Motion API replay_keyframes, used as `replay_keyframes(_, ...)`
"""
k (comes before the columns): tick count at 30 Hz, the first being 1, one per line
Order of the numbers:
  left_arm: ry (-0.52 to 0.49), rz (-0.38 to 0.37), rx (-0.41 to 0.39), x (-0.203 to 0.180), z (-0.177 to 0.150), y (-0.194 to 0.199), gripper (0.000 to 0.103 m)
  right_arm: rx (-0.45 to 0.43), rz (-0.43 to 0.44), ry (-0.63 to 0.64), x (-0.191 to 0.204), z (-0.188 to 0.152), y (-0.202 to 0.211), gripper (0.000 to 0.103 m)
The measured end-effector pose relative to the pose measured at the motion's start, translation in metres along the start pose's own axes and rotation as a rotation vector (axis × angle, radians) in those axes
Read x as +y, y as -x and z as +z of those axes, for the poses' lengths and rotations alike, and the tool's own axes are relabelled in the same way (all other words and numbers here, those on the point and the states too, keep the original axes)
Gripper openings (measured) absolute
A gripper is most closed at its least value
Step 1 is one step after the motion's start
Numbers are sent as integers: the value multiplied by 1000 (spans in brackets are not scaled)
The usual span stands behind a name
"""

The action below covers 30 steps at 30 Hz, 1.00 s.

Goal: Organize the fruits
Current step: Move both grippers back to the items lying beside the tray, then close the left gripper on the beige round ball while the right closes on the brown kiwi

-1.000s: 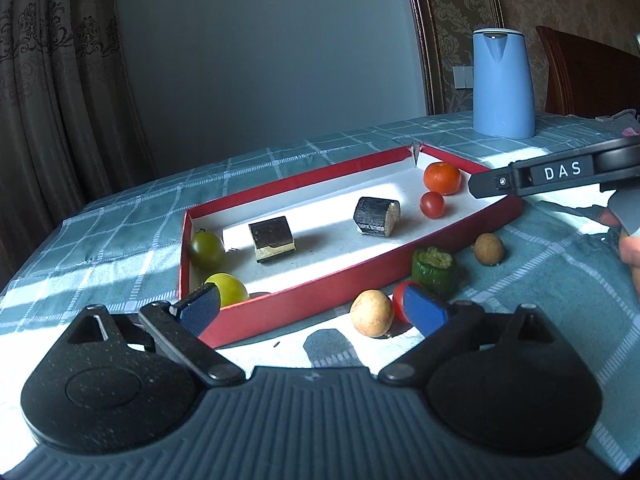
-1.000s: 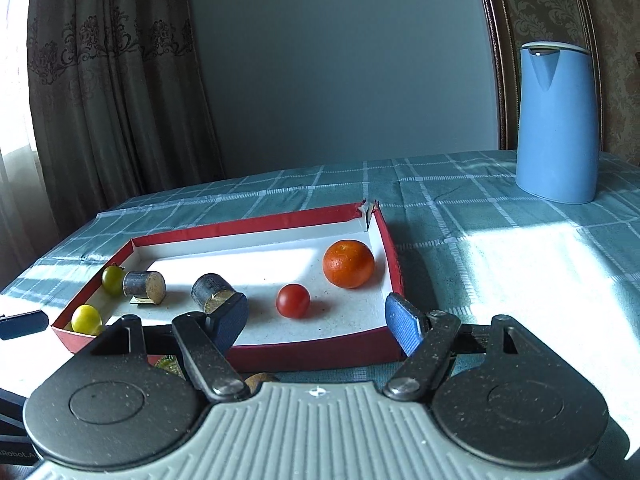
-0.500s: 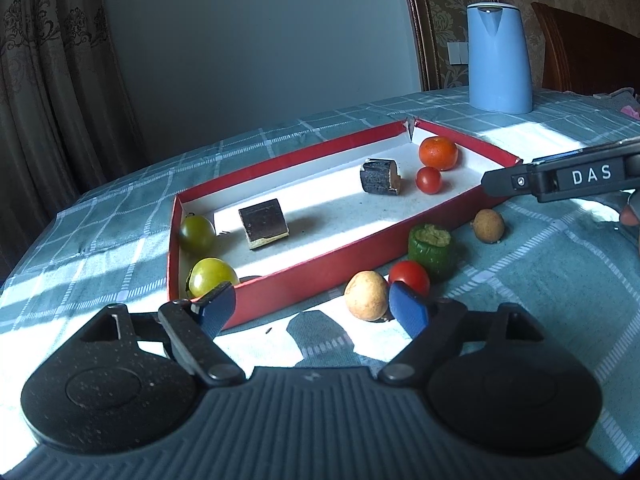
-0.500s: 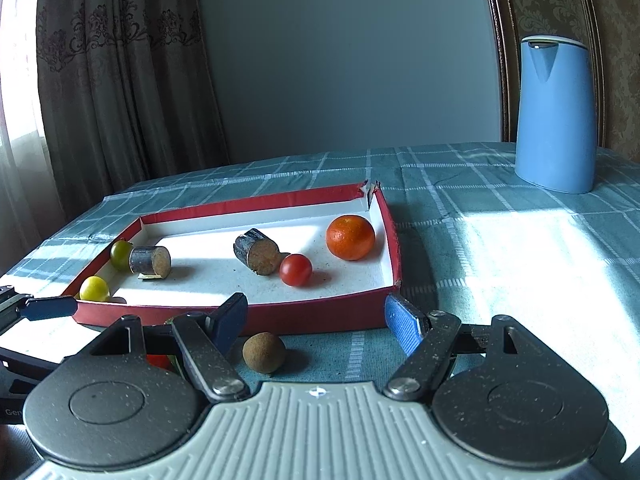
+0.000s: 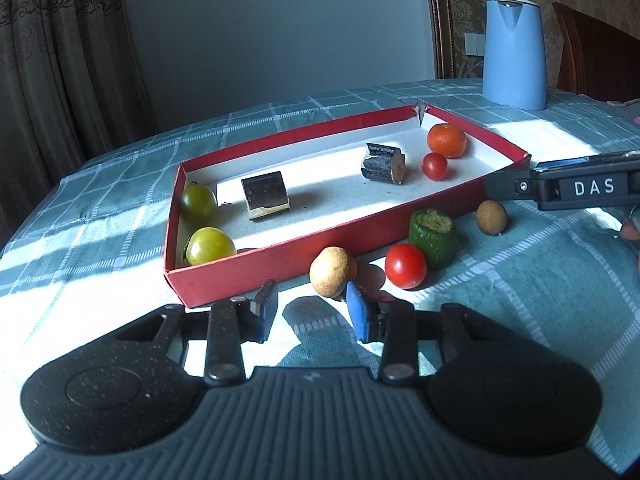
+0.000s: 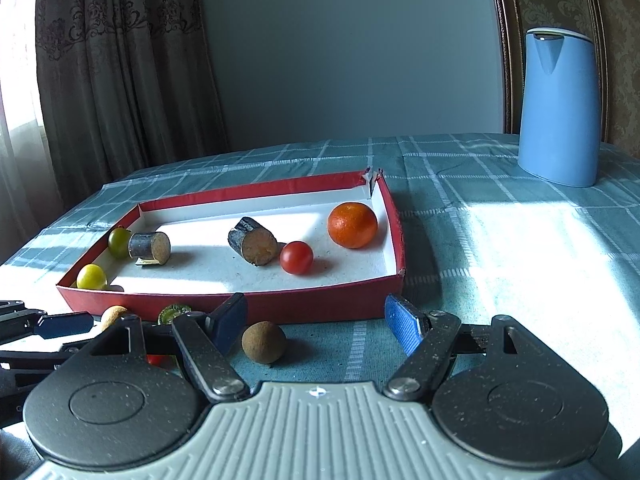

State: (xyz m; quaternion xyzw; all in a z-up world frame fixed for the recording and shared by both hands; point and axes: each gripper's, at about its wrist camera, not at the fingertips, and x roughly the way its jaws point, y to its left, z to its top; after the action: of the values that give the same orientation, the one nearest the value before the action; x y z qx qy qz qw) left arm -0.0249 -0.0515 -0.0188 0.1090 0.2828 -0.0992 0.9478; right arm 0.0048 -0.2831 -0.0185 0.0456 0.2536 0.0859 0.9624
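A red tray (image 5: 280,264) (image 6: 280,304) holds two green tomatoes (image 5: 210,245), two dark cut pieces (image 5: 265,194), a small red tomato (image 5: 435,166) and an orange (image 5: 446,140) (image 6: 352,225). On the cloth in front of it lie a tan round fruit (image 5: 333,272), a red tomato (image 5: 405,265), a green stuffed pepper piece (image 5: 433,236) and a brown round fruit (image 5: 491,217) (image 6: 263,342). My left gripper (image 5: 312,312) is open and empty, just before the tan fruit. My right gripper (image 6: 316,320) is open and empty, with the brown fruit between its fingers.
A blue kettle (image 5: 514,52) (image 6: 558,106) stands at the back right on the checked green tablecloth (image 6: 500,240). A wooden chair (image 5: 592,60) is behind it. Curtains hang at the left, and the table edge falls away there.
Both grippers have pulled back from the tray. My left gripper's jaws have narrowed and it now faces the tan fruit. The brown fruit has come into view between my right gripper's fingers.
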Motion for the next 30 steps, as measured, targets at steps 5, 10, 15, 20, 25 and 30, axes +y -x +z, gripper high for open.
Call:
replay_keyframes(5,-68,23,-2,-13,2,-3,37,26,12,21,4,-1,-3,75)
replay_keyframes(10,-46,-33,3,-9,4,-5,30,57,29,29,6,-2,-7,75)
replay_keyframes(15,28,-97,24,3,6,-9,28,75,52,70,12,-4,-9,75)
replay_keyframes(20,43,-94,29,-1,10,-12,26,113,46,102,19,-5,-15,73)
replay_keyframes(25,0,-61,13,-9,10,-12,26,128,41,124,22,-6,-17,62)
replay_keyframes(30,11,-67,16,-7,10,-13,26,133,38,148,28,-5,-20,62)
